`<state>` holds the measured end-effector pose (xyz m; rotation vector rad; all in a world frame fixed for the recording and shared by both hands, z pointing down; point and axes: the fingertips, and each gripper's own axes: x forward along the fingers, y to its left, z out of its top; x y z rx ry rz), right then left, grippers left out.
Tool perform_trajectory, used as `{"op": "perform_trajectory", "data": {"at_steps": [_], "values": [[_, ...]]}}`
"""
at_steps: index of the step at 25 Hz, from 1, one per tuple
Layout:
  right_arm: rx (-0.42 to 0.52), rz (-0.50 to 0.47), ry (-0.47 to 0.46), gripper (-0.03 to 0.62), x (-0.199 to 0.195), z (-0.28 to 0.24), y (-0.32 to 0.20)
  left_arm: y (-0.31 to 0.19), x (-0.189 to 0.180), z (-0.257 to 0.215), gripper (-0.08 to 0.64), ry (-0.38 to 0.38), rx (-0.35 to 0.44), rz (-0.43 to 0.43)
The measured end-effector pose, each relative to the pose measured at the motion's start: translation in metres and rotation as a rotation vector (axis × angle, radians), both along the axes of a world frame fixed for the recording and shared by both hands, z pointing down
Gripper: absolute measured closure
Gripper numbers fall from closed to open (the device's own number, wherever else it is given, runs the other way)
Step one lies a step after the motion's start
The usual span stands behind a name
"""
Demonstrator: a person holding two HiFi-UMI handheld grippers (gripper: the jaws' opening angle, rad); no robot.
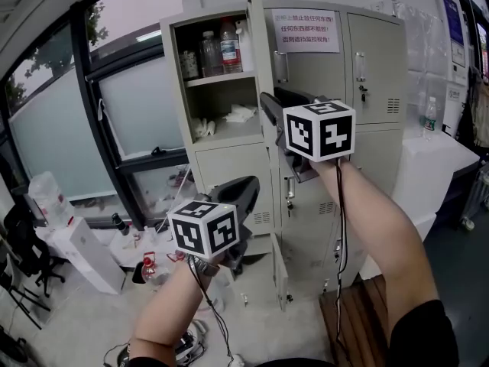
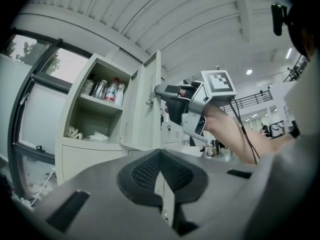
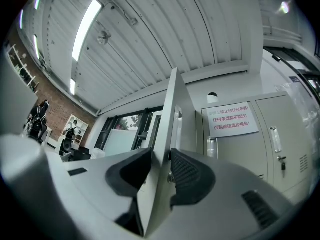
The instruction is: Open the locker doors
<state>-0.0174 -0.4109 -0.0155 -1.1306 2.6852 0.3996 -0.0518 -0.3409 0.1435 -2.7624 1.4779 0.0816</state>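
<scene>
My right fingers are clamped on the free edge of the upper door, one pad on each face. I judge this grip lets me swing it on its hinge. It stands well out from the locker. My left fingers are pressed together on nothing, level, near the lower door, which hangs ajar.

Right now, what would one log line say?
right gripper: shut on door edge | door: open | left gripper: shut, empty
</scene>
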Motion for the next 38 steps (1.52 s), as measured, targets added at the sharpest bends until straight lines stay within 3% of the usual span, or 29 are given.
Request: {"op": "perform_trajectory", "data": {"at_steps": [11, 16, 27, 32, 38], "values": [[-0.022, -0.009, -0.019, 0.502, 0.006, 0.019, 0.012, 0.022, -0.022, 0.010, 0.561, 0.017, -0.014, -0.077], [0.004, 0.057, -0.044, 0.589, 0.015, 0.028, 0.024, 0.034, -0.035, 0.012, 0.561, 0.015, -0.014, -0.083], [-0.087, 0.136, -0.029, 0.591, 0.008, 0.092, 0.071, 0.082, -0.071, 0.024, 0.561, -0.063, 0.022, -0.114], [-0.173, 0.130, -0.016, 0.592, -0.002, 0.128, 0.099, 0.107, -0.086, 0.037, 0.561, -0.032, -0.008, -0.095], [-0.194, 0.152, 0.016, 0.591, -0.013, 0.152, 0.138, 0.139, -0.098, 0.047, 0.561, -0.014, -0.026, -0.075]]}}
